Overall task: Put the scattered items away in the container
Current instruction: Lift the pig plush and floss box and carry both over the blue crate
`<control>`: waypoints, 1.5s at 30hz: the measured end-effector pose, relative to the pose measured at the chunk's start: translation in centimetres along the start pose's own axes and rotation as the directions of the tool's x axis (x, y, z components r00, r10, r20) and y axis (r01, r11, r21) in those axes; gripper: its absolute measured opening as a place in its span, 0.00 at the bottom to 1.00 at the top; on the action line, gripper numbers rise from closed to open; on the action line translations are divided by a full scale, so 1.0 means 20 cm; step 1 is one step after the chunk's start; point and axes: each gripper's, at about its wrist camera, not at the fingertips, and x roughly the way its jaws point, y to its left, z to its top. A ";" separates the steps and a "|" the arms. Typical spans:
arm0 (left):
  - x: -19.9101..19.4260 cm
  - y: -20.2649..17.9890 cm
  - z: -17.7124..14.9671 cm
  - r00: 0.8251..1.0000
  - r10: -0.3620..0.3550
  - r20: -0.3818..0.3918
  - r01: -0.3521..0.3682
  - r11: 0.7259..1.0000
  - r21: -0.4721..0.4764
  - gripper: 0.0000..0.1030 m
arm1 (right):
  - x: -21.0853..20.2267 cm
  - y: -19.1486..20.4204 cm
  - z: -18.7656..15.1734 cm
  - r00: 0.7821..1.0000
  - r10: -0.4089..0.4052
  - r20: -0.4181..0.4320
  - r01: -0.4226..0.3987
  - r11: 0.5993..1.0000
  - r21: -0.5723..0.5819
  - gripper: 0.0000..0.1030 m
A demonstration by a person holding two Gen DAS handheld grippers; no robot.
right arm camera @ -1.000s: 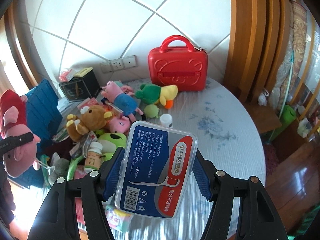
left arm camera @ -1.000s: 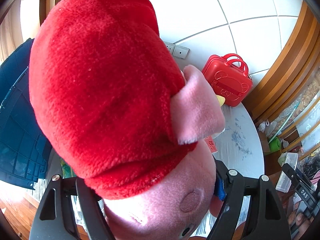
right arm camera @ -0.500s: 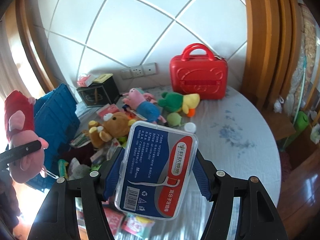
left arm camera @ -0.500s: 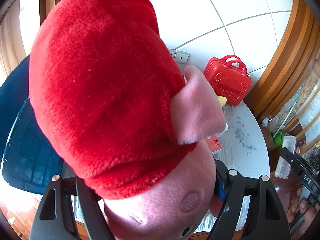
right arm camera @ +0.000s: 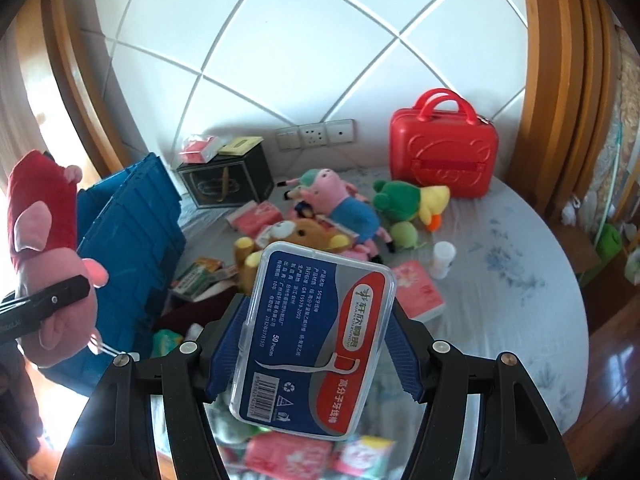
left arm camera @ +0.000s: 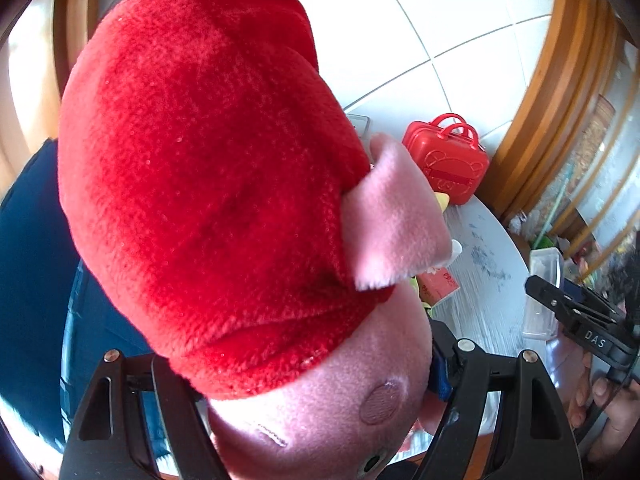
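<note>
1. Gripping a pink plush pig in a red dress (left arm camera: 224, 184), the left gripper (left arm camera: 320, 400) pinches the toy's head between its black fingers, and the toy fills most of the left wrist view.
2. Seen from the right wrist view, that same pig hangs at the far left, in front of the blue crate (right arm camera: 132, 236), with one black finger (right arm camera: 48, 300) of the left gripper across its head.
3. The right gripper (right arm camera: 316, 344) clamps a clear floss-pick box (right arm camera: 316, 340) with a blue and red label between its blue pads (right arm camera: 404, 356); the box stands tilted, above the near part of the table.
4. The blue crate sits at the left edge of the round table (right arm camera: 520, 280), its lid flaps raised.
5. Scattered toys lie in the middle of the table: a pig in a blue outfit (right arm camera: 340, 200), a brown bear (right arm camera: 296, 236) just in front of it, and a green and yellow duck (right arm camera: 412, 200) to the right.
6. A red toy suitcase (right arm camera: 444, 148) stands upright at the far side against the tiled wall, right of the wall sockets (right arm camera: 316, 134).
7. A black box (right arm camera: 228, 180) stands far left of the toys, beside the crate.
8. A small white bottle (right arm camera: 442, 258) stands right of the pile, and a pink tissue pack (right arm camera: 418, 296) lies just beside the floss-pick box on the right.
</note>
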 end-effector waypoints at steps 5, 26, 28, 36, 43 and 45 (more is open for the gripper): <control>-0.03 0.16 0.02 0.999 -0.047 -0.003 0.047 0.998 0.043 0.76 | -0.01 0.24 -0.03 1.000 -0.028 0.002 0.028 0.999 0.020 0.63; -0.22 0.32 0.03 0.999 0.022 0.033 -0.022 1.000 -0.021 0.76 | 0.04 0.45 -0.02 0.996 0.080 0.025 -0.078 0.995 -0.068 0.63; -0.24 0.32 0.03 0.999 0.028 0.035 -0.027 0.999 -0.030 0.76 | 0.04 0.45 -0.01 0.996 0.089 0.022 -0.087 0.994 -0.068 0.63; -0.31 0.36 0.09 0.996 0.021 0.092 -0.015 0.998 -0.061 0.76 | 0.02 0.53 0.07 0.995 0.092 0.050 -0.086 0.991 -0.102 0.63; -0.39 0.54 0.13 0.993 0.006 0.114 0.000 0.999 -0.047 0.76 | 0.04 0.72 0.11 0.994 0.084 0.066 -0.077 0.992 -0.101 0.63; -0.40 0.60 0.16 0.992 -0.002 0.124 0.008 0.999 -0.049 0.76 | 0.05 0.80 0.11 0.995 0.080 0.062 -0.074 0.992 -0.104 0.63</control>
